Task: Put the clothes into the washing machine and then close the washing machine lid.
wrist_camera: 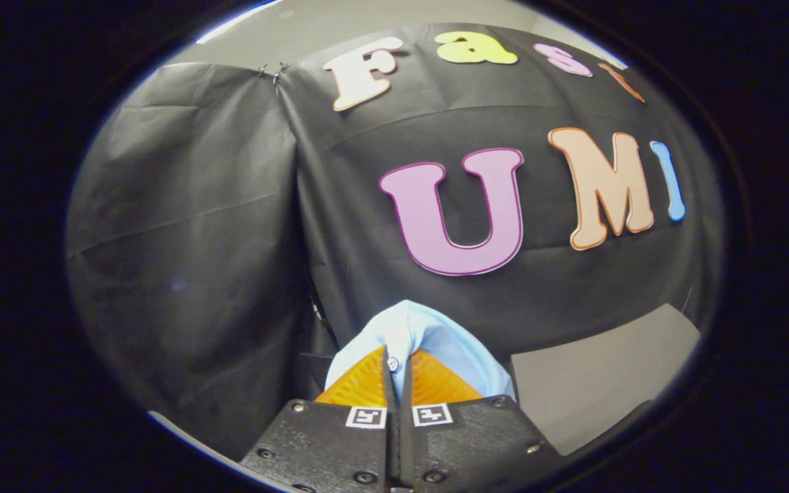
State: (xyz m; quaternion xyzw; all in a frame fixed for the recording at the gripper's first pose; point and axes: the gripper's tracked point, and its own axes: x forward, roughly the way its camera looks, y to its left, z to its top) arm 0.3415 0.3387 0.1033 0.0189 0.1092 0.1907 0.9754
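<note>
While the gripper point(398, 366) is held up high and pointed at the black cloth wall point(230, 226), its fingers point(367, 383) are pressed nearly together, pinching a fold of light blue clothing point(429, 335) between them. That garment, which looks like a shirt with a small white button point(392, 363) right at the pinch, bunches up just ahead of the fingertips and drapes off toward four o'clock. Beyond it at about four o'clock lies a pale grey flat surface point(600, 370), maybe a table or a lid; I cannot tell which. From where the fingers point, no washing machine can be made out, so I judge this to be the carrying step: the shirt is lifted and travelling. What comes next, I reckon, is swinging the load down over the drum opening, spreading the fingers to drop it, then seeing to the lid. The hanging tail could snag on the rim.
</note>
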